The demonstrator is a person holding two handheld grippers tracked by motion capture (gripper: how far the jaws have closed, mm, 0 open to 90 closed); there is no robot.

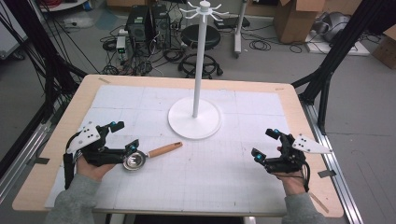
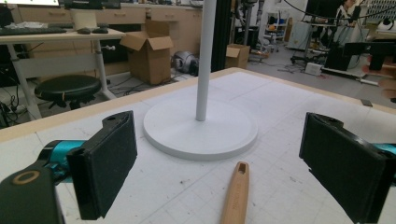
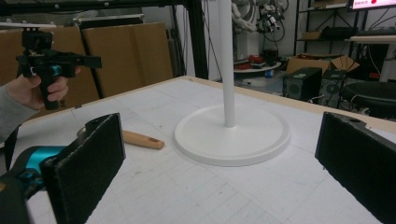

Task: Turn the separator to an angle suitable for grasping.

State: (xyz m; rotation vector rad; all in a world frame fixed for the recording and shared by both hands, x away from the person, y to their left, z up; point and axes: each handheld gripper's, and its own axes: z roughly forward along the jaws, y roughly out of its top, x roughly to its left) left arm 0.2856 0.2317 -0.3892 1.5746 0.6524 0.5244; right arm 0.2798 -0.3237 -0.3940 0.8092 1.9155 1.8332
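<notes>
Now the left gripper (image 1: 122,136) hangs low over the small metal strainer (image 1: 134,160), jaws spread wide with nothing between them; its own view shows the wooden handle (image 2: 236,194) running up between the pads. The right gripper (image 3: 219,172) waits well apart on the other side, jaws equally wide and empty. The risk, I'd say: a close on that round, slim handle could roll or skid it across the white mat (image 1: 210,172), or swing the strainer toward the white hook stand (image 1: 195,116) nearby. The strainer bowl drops below the left gripper view's edge, and from above the gripper partly covers it, so how it sits is hard to judge.
</notes>
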